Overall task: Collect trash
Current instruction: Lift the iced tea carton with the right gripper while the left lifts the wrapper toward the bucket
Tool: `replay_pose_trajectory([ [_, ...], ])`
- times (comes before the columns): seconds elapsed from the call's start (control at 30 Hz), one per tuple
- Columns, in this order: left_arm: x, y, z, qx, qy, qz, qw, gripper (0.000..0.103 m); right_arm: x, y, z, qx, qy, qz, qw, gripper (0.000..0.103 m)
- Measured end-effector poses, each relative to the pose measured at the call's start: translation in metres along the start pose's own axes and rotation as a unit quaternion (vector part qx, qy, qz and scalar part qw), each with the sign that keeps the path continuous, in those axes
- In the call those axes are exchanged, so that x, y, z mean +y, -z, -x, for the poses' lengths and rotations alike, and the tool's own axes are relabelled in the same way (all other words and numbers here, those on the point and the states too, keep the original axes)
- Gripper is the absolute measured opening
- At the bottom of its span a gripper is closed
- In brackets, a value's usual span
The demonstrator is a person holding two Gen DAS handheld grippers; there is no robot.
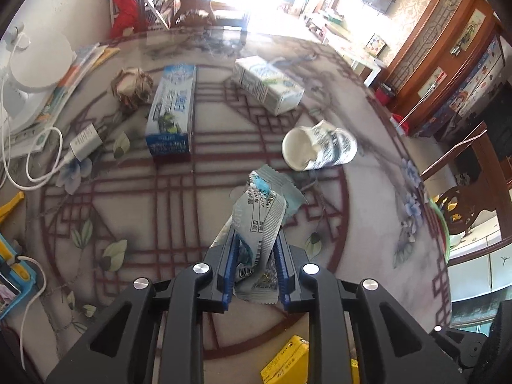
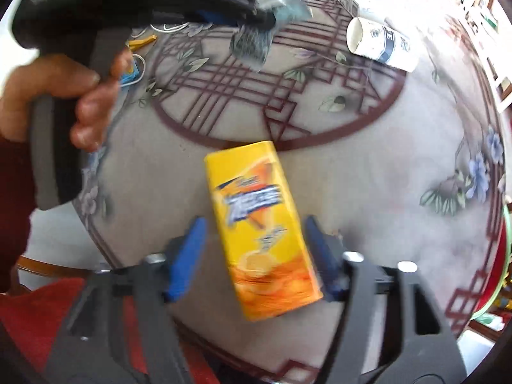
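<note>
While the left wrist camera looks down on the patterned round table (image 1: 368,224), the left gripper (image 1: 256,249) is clenched on a crumpled silver-blue wrapper (image 1: 260,220), held above the tabletop. Beyond it lie a tipped paper cup (image 1: 318,149), a blue milk carton (image 1: 172,112), a white carton (image 1: 267,84) and a crumpled paper ball (image 1: 132,87).

From the right wrist camera, the right gripper (image 2: 256,256) is spread wide around a yellow drink carton (image 2: 259,230) lying on the table; blur hides whether the pads touch it.
</note>
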State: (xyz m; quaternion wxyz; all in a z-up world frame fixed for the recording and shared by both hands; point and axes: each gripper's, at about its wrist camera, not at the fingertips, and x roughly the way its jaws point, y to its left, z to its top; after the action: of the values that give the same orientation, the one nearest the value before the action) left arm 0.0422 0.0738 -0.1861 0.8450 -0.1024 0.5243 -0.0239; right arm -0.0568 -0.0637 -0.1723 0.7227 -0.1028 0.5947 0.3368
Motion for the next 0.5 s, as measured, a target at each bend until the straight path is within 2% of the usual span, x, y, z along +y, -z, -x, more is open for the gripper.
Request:
replay_pose_trajectory([
  [0.03,0.002,0.002,-0.004,0.006,-0.003,0.002,1.0,0.027,0.001,0.001,-0.002,0.002,0.0,0.0,1.0,0.066],
  [0.13,0.011,0.006,-0.016,0.027,-0.012,0.017,0.9994,0.047,0.006,0.004,-0.008,0.009,0.003,0.001,1.0,0.07],
  [0.17,0.014,0.008,-0.019,0.032,-0.013,0.023,0.9992,0.058,0.007,0.005,-0.009,0.011,0.004,0.001,1.0,0.072],
  [0.2,0.017,0.009,-0.02,0.036,-0.012,0.027,0.9989,0.059,0.008,0.005,-0.01,0.013,0.006,0.002,1.0,0.072],
  [0.43,0.025,0.018,-0.029,0.049,-0.017,0.027,0.9983,0.058,0.006,0.005,-0.021,0.029,0.014,0.014,0.999,0.074],
  [0.5,0.025,0.02,-0.031,0.052,-0.017,0.028,0.9981,0.05,0.004,0.006,-0.027,0.035,0.018,0.016,0.999,0.074],
])
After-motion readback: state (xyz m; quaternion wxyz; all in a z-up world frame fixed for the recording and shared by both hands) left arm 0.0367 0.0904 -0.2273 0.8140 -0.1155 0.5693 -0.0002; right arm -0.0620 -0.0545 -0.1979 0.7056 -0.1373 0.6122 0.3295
